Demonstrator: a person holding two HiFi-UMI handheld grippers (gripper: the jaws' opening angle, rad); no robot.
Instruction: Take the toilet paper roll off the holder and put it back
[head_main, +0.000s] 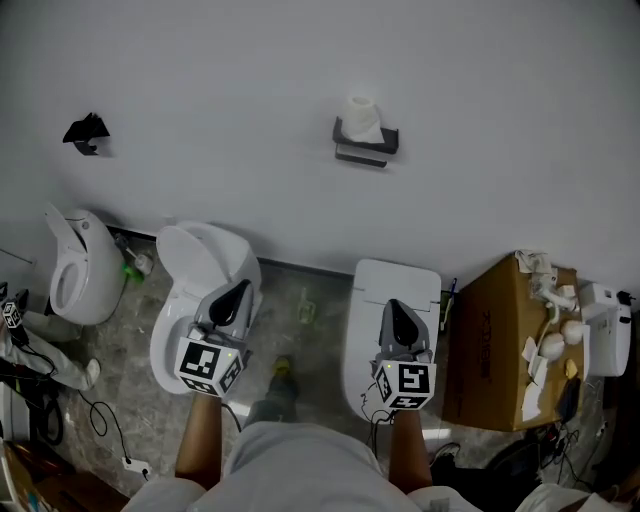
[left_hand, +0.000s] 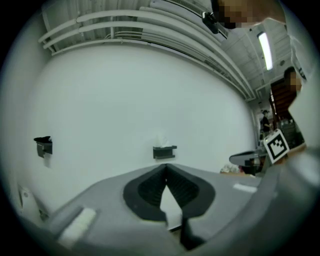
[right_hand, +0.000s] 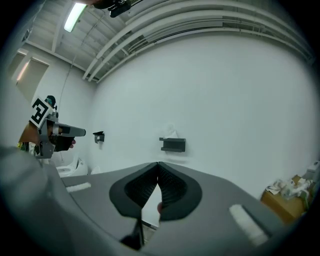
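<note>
Well apart from left tongs (head_main: 238, 292) and right tongs (head_main: 396, 310), roll (head_main: 360, 118) tops holder (head_main: 366, 147).

White toilet paper roll (head_main: 360, 117) on black holder (head_main: 366, 149) at twelve o'clock. Brown cardboard box (head_main: 495, 345) at four o'clock. Grey mottled floor (head_main: 130, 345).

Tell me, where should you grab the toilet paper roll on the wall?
Probably take the toilet paper roll by its upper half, pinched across its round sides with opened jaws, coming straight from the front. It seems to stand upright in the black holder, which covers its bottom, and the wall blocks the back.
</note>
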